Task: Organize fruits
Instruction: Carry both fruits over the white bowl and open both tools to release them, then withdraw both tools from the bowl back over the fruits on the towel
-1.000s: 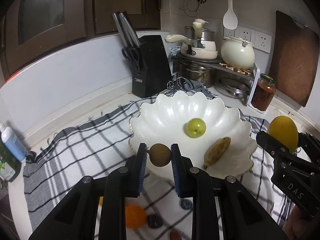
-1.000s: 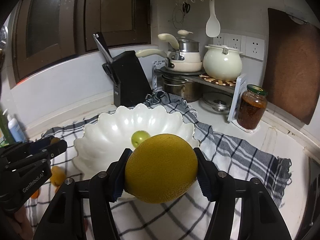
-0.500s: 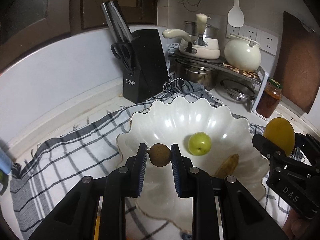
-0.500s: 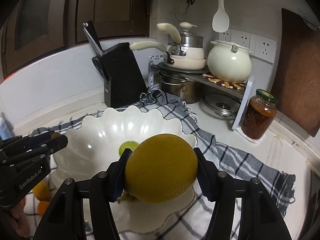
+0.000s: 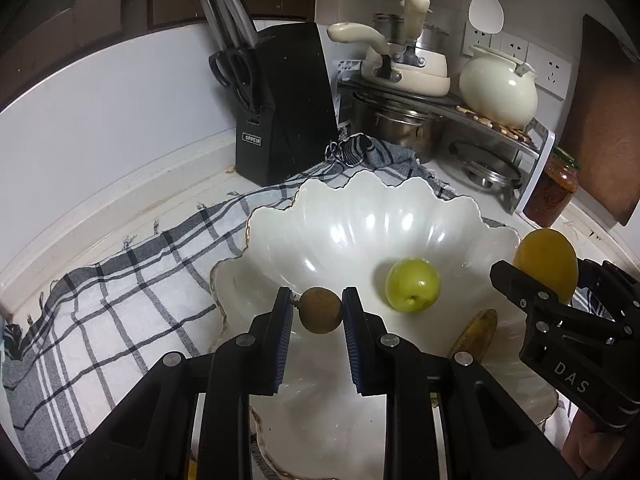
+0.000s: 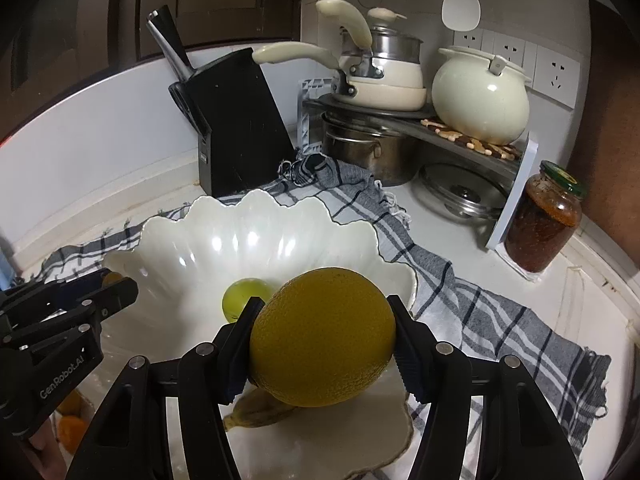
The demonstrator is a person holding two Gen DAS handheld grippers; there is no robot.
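A white scalloped bowl (image 5: pixel 360 208) stands on a checked cloth. In it lie a green round fruit (image 5: pixel 413 286) and a long yellow-brown fruit (image 5: pixel 476 334). My left gripper (image 5: pixel 316 308) hangs over the bowl's near left side. A small brown round fruit (image 5: pixel 320 314) is still caught between its blue pads, and the jaws are opening. My right gripper (image 6: pixel 324 320) is shut on a large yellow citrus fruit (image 6: pixel 324 312) above the bowl's near right part. The green fruit (image 6: pixel 244 298) shows just behind it. Each gripper shows at the edge of the other's view.
A black knife block (image 5: pixel 280 108) stands behind the bowl. To the right is a pot rack (image 6: pixel 400 120) with a cream pot, and a jar (image 6: pixel 544 224) stands beside it. The checked cloth (image 5: pixel 120 300) spreads left. Orange fruits (image 6: pixel 72 428) lie on it by the left gripper.
Both grippers have moved forward and lower over the bowl with their fruits, so the bowl now fills more of each view. The left pads stand slightly wider.
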